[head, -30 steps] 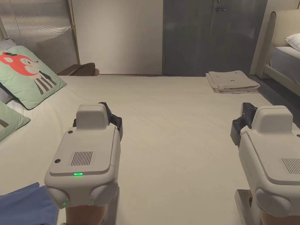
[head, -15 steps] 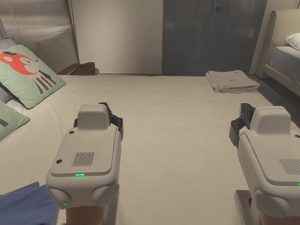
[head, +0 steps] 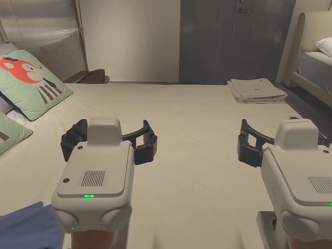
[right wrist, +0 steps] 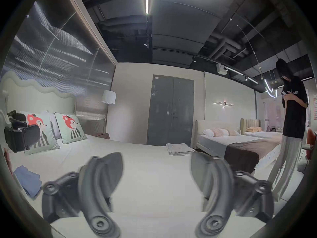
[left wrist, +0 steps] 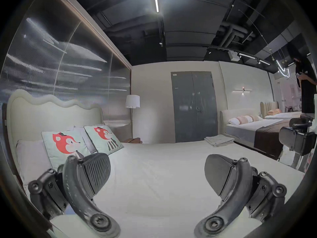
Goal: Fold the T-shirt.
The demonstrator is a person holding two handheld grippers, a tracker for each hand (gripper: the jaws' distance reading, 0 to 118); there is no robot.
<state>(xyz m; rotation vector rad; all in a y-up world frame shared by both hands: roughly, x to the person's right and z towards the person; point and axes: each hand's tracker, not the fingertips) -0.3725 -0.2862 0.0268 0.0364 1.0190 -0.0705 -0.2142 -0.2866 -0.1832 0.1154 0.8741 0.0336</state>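
Blue cloth (head: 22, 225) at bed (head: 194, 136) edge, both claws agape.

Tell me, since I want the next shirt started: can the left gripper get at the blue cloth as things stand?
Probably yes. The left gripper is open and holds nothing, and the blue cloth lies bare on the bed at the person's near left, nothing on top. The gripper now points away, so it would have to draw back and turn left.

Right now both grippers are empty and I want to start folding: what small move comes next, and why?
Probably swing the left gripper down-left to the blue cloth. Both it and the right gripper hang open over bare sheet, and the beige stack is already folded.
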